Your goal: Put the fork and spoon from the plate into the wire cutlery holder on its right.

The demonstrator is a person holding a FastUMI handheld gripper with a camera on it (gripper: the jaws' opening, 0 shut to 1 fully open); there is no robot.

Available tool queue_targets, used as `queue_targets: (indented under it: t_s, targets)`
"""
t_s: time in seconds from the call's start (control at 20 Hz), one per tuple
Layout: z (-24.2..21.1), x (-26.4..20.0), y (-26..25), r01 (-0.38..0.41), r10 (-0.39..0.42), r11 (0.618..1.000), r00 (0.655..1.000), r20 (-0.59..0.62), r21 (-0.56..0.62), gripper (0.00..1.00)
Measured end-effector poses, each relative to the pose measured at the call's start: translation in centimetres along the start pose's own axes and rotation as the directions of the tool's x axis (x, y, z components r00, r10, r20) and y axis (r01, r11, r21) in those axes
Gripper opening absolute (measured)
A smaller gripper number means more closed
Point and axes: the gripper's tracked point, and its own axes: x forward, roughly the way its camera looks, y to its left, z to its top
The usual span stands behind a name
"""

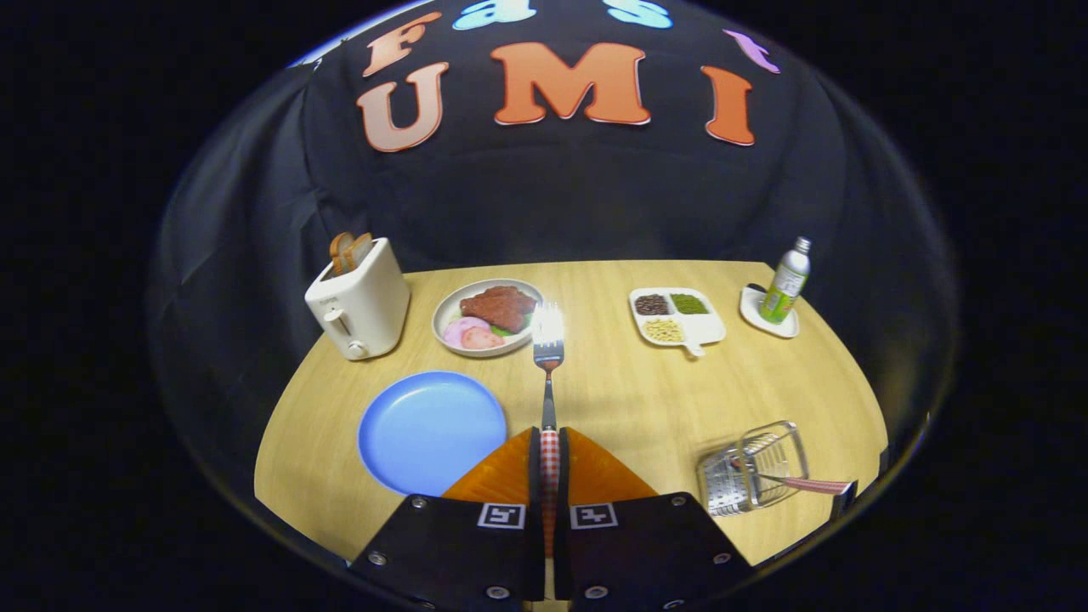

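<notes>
Over the wooden bench (612, 399), the tool (549, 450) clamps the fork (548, 357) pointing twelve o'clock, the wire cutlery holder (752, 467) lying at four o'clock.

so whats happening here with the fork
A person's handheld gripper has its jaws shut on the checked handle of the fork, holding it above the table with the tines pointing ahead. The blue plate to its left is empty. The wire cutlery holder to the right already has one pink-handled utensil in it, probably the spoon; the fork hasn't gone in yet.
</notes>
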Motion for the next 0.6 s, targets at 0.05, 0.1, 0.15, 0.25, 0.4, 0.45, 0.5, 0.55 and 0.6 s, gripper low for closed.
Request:
queue_targets:
  t_s: [0.05,0.1,0.15,0.25,0.4,0.45,0.5,0.55,0.6]
  targets:
    - [0.2,-0.7,-1.8,0.018,-0.018,1.0,1.0,-0.002,0.013,0.05]
    - [0.1,-1.5,-3.5,0.036,-0.035,0.999,0.999,-0.009,0.019,0.05]
    - [-0.1,-2.1,-5.1,0.05,-0.049,0.999,0.998,-0.027,0.019,0.05]
    - [-0.8,-3.1,-7.9,0.066,-0.065,0.998,0.995,-0.07,0.01,0.05]
    - [-2.8,-4.8,-11.0,0.062,-0.063,0.998,0.982,-0.176,-0.007,0.05]
    - [-3.6,-5.1,-11.5,0.048,-0.047,0.999,0.974,-0.219,-0.003,0.05]
    - [-4.4,-5.3,-12.1,0.043,-0.043,0.999,0.966,-0.255,-0.006,0.05]
    - [-5.4,-5.5,-13.0,0.048,-0.054,0.999,0.953,-0.299,-0.026,0.05]
    - [-6.0,-5.6,-13.7,0.047,-0.059,0.998,0.942,-0.332,-0.045,0.05]
